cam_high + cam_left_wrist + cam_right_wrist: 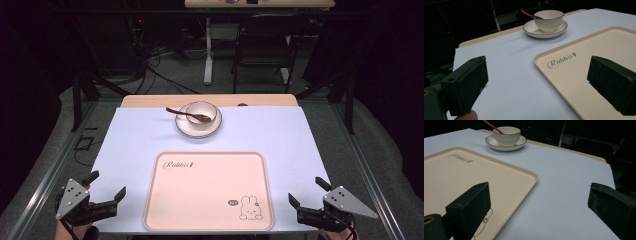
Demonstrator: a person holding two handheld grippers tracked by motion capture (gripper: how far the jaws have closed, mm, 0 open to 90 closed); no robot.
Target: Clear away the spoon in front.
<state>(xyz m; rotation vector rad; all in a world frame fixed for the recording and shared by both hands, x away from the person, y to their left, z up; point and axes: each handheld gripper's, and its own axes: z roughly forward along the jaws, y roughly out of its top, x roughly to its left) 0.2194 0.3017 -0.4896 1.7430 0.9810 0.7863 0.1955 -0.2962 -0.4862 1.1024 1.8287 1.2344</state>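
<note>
- Tray [209, 192] lies near centre on the table [135, 140], between my two tongs.
- My left gripper [107, 191]: jaws spread, nothing between them.
- My right gripper [305, 192]: jaws spread, nothing between them.
- Bowl [201, 113] with spoon [187, 114] on saucer [185, 127], far centre.

Black chair [263, 42] behind table [135, 100].

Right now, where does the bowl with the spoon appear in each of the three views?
High view: the bowl sits on its saucer at the far middle of the table, beyond the tray.
Left gripper view: the bowl is at the top, right of centre.
Right gripper view: the bowl is at the top, left of centre.
Shared landmark: the tray's script lettering.
</note>
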